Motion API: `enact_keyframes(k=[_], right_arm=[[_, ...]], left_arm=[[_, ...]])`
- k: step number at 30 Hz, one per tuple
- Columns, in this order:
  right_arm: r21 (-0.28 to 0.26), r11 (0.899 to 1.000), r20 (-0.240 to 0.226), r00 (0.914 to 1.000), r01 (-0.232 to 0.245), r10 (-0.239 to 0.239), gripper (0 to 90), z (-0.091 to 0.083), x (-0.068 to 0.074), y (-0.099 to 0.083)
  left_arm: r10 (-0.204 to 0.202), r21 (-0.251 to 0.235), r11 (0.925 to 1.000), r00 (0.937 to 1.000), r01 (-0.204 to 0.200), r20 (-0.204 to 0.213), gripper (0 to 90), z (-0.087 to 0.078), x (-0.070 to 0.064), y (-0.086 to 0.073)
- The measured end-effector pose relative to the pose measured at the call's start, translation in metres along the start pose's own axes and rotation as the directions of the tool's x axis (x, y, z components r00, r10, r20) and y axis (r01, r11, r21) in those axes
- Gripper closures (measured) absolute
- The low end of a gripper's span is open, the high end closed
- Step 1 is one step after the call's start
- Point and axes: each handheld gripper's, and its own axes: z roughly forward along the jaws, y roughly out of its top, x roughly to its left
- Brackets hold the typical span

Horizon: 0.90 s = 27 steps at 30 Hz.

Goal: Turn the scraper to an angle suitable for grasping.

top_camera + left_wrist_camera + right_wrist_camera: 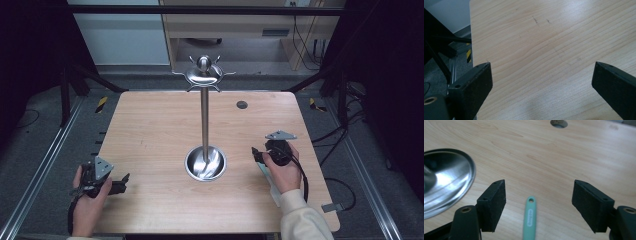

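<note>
Pale wooden bench [150, 135] carries a steel stand [204, 125] at centre; right tool [539, 195] gapes over the green handle [530, 216] at four o'clock; closing askew could skid it; left tool [541, 82] idles open, empty.

A light wood table [150, 130] stands on grey floor [45, 125], with a round port [242, 104] at its 1 o'clock. Metal rails [40, 170] flank it at 9 and 3 o'clock. At 12 o'clock stands pale wooden furniture [225, 25], possibly a desk. Surroundings are dark.
</note>
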Motion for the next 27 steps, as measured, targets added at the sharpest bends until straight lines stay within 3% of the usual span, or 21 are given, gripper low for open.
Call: enact_keyframes(k=[2, 6, 13, 15, 20, 21, 22, 25, 26, 27], right_arm=[[-0.005, 0.999, 0.017, 0.9991, 0.038, -0.038, 27.2, 0.001, 0.001, -0.001], [-0.023, 0.998, 0.019, 0.9985, 0.052, -0.052, 26.2, 0.001, 0.003, 0.000], [0.008, 0.998, -0.009, 0.9978, 0.066, -0.066, 22.5, 0.003, 0.015, 0.005], [0.016, 0.995, -0.024, 0.9949, 0.099, -0.098, 22.6, 0.006, 0.021, 0.006], [0.038, 0.993, -0.056, 0.9920, 0.115, -0.113, 24.9, 0.009, 0.028, 0.007], [0.041, 0.992, -0.084, 0.9895, 0.121, -0.118, 29.9, 0.011, 0.031, 0.007], [0.041, 0.992, -0.084, 0.9895, 0.121, -0.118, 29.9, 0.011, 0.031, 0.007], [0.061, 0.987, -0.140, 0.9807, 0.147, -0.137, 46.5, 0.014, 0.036, 0.006], [0.061, 0.987, -0.140, 0.9807, 0.147, -0.137, 46.5, 0.014, 0.036, 0.006], [0.062, 0.985, -0.163, 0.9754, 0.161, -0.149, 57.6, 0.014, 0.037, 0.006]], left_arm=[[0.000, 0.000, 1.0000, 1.0000, 0.000, 0.000, 2.9, 0.000, 0.000, 0.000], [0.000, 0.001, 1.0000, 1.0000, 0.000, 0.000, 2.9, 0.000, 0.000, 0.000], [0.001, 0.001, 1.0000, 1.0000, -0.001, 0.001, 2.9, 0.000, 0.000, 0.000], [0.000, 0.000, 1.0000, 1.0000, 0.000, 0.000, 2.9, 0.000, 0.000, 0.000], [0.002, 0.001, 1.0000, 1.0000, -0.002, 0.001, 2.9, 0.000, 0.000, 0.000], [0.002, 0.001, 1.0000, 1.0000, -0.002, 0.001, 2.9, 0.000, 0.000, 0.000], [0.002, 0.000, 1.0000, 1.0000, -0.002, 0.000, 2.9, 0.000, 0.000, 0.000], [0.001, 0.001, 1.0000, 1.0000, -0.001, 0.000, 2.9, 0.000, 0.000, 0.000], [0.001, 0.001, 1.0000, 1.0000, -0.001, 0.000, 2.9, 0.000, 0.000, 0.000], [0.002, 0.001, 1.0000, 1.0000, -0.002, 0.000, 2.9, 0.000, 0.000, 0.000]])
